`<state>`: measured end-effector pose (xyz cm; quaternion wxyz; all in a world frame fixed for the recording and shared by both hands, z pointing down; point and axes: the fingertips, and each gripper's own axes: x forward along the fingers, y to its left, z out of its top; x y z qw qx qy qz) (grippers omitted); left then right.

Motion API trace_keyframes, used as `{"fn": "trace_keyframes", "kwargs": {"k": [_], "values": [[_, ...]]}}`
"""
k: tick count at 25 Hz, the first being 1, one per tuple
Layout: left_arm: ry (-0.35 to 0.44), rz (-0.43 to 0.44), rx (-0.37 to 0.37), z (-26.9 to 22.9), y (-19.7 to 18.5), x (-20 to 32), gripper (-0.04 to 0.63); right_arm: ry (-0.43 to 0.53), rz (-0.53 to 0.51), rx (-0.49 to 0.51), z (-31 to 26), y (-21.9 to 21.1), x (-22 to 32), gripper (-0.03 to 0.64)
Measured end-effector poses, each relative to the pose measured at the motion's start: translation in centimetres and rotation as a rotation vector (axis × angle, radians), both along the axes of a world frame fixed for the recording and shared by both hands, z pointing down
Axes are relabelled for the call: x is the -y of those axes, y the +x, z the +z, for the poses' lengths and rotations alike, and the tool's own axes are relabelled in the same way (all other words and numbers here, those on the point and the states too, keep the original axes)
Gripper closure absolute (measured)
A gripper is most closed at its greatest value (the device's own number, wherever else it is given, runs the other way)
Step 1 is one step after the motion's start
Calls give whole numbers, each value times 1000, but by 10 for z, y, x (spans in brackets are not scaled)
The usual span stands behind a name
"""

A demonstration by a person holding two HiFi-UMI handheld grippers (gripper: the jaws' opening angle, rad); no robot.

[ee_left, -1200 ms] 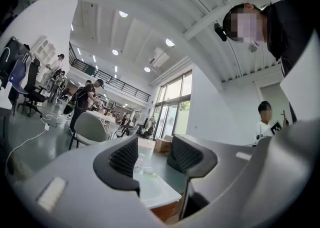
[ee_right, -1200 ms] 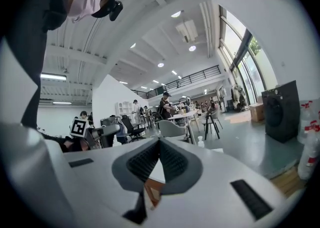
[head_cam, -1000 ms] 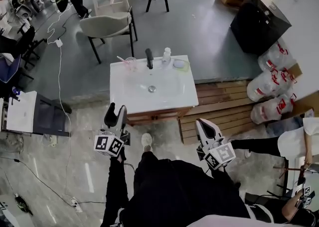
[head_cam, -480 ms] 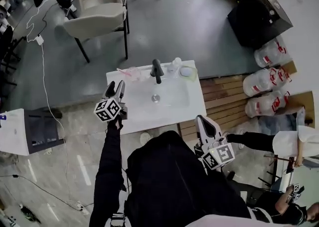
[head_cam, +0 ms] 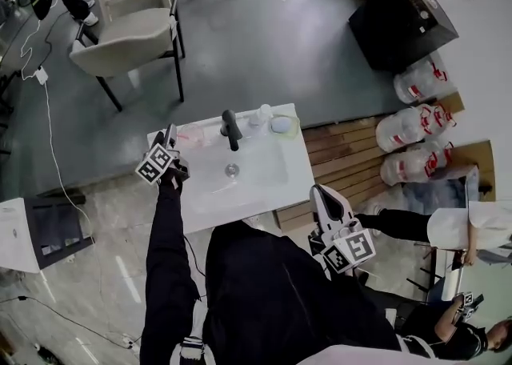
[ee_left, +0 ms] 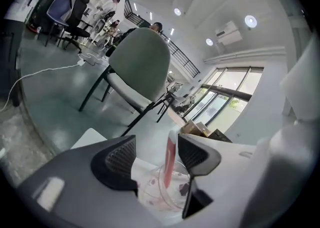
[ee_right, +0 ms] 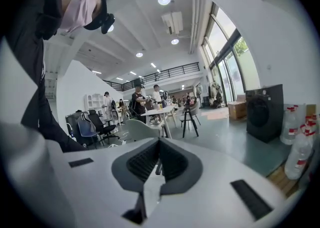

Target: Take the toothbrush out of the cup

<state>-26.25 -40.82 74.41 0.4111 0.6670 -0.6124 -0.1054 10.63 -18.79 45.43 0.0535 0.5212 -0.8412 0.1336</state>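
Two grippers work at the white sink counter [head_cam: 268, 183]. Left gripper [ee_left: 156, 156] is up at the counter's ten o'clock corner, jaws opening and spread wide. Right gripper [ee_right: 159, 159] hangs off the four o'clock corner, jaws drawn together on nothing. Black faucet [head_cam: 230, 129] stands at twelve o'clock behind the basin. Clear cup [ee_left: 172, 192] sits at the faucet's nine o'clock, just beneath the left jaws. Pink toothbrush [ee_left: 170, 159] stands in the cup, rising between those jaws close by the right-hand pad, not clamped.
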Motion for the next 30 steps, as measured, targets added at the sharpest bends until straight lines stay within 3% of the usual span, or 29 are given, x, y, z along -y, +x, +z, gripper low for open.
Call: {"fn": "trace_keyframes", "kwargs": {"k": [5, 9, 17, 20, 30], "values": [[47, 27, 22, 0, 9, 5, 416, -33, 39, 3, 12, 26, 11, 615], [72, 82, 72, -7, 21, 7, 535, -44, 18, 12, 19, 22, 19, 615], [103, 84, 73, -19, 20, 4, 540, 5, -72, -41, 18, 7, 45, 615], [130, 73, 50, -30, 17, 0, 541, 21, -101, -20, 19, -9, 57, 615], [322, 16, 5, -135, -5, -24, 541, 85, -249, -7, 29, -100, 103, 615]]}}
